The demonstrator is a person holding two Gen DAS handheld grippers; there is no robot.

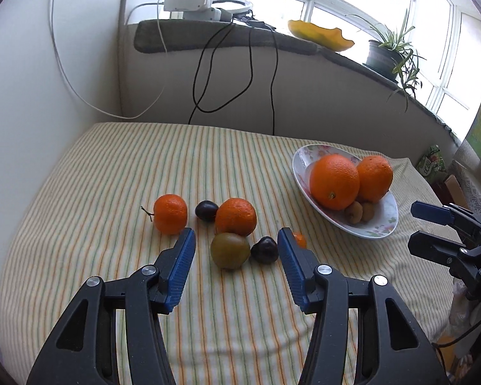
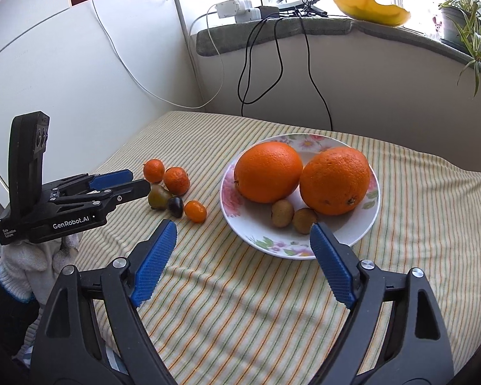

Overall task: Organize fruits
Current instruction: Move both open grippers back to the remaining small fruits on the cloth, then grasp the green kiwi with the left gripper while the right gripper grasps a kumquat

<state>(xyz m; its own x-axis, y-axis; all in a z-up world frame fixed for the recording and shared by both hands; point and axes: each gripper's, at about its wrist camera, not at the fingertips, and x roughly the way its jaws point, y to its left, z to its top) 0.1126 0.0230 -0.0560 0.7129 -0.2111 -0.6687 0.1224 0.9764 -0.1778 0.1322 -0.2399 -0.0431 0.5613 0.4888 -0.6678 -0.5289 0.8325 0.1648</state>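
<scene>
On the striped cloth (image 1: pixel 112 192) lies a cluster of loose fruit: two mandarins (image 1: pixel 170 213) (image 1: pixel 236 215), two dark plums (image 1: pixel 206 210) (image 1: pixel 265 249), a green-brown fruit (image 1: pixel 230 250) and a small kumquat (image 1: pixel 299 240) half hidden by a finger. My left gripper (image 1: pixel 236 235) hovers just short of the cluster, open, holding nothing. The flowered plate (image 2: pixel 301 250) holds two big oranges (image 2: pixel 267 171) (image 2: pixel 335 181) and two small brown fruits (image 2: pixel 282 213) (image 2: pixel 304 220). At the plate's near rim my right gripper (image 2: pixel 243 226) stands open and empty. The right wrist view shows the left gripper (image 2: pixel 139 180) over the cluster.
A white wall (image 1: pixel 32 96) borders the table on the left. The back sill carries a power strip (image 2: pixel 237 8), hanging black cables (image 2: pixel 279 57), a yellow bowl (image 2: pixel 372 8) and a potted plant (image 1: pixel 388 54). A gloved hand (image 2: pixel 32 256) holds the left gripper.
</scene>
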